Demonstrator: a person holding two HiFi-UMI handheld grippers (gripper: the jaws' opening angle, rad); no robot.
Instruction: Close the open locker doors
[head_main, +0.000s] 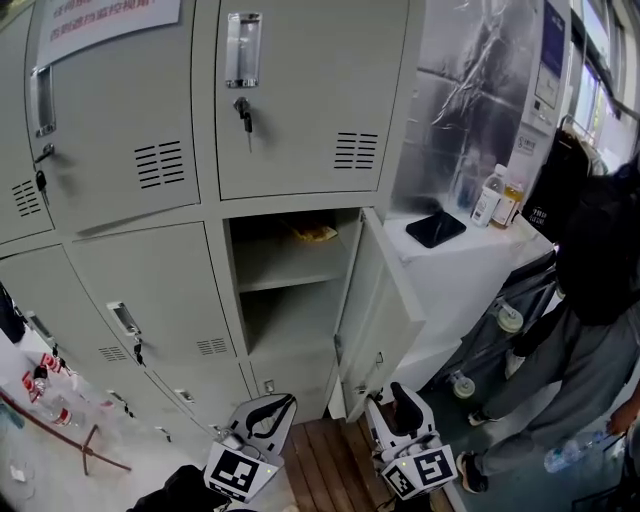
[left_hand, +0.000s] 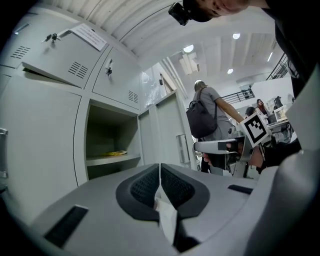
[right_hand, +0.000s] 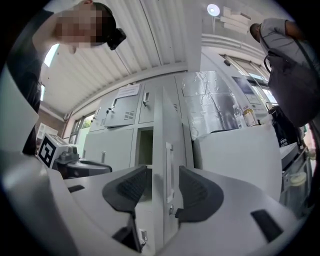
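A wall of grey lockers (head_main: 150, 280) fills the head view. One lower door (head_main: 378, 305) stands wide open, swung out to the right of its compartment (head_main: 290, 300), where a yellow item (head_main: 315, 233) lies on the upper shelf. An upper door (head_main: 120, 120) at the left looks slightly ajar along its bottom. My left gripper (head_main: 262, 415) is low in front of the lockers, its jaws shut and empty (left_hand: 160, 172). My right gripper (head_main: 400, 402) is open just below the open door. The door's edge with its handle (right_hand: 169, 167) shows in the gap between the jaws, and the pads do not press on it.
A person with a black backpack (head_main: 600, 250) stands close at the right. A white counter (head_main: 470, 260) beside the lockers holds bottles (head_main: 490, 195) and a dark flat case (head_main: 435, 228). Plastic bottles (head_main: 45, 385) lie on the floor at the left. Wooden slats (head_main: 330, 460) lie underfoot.
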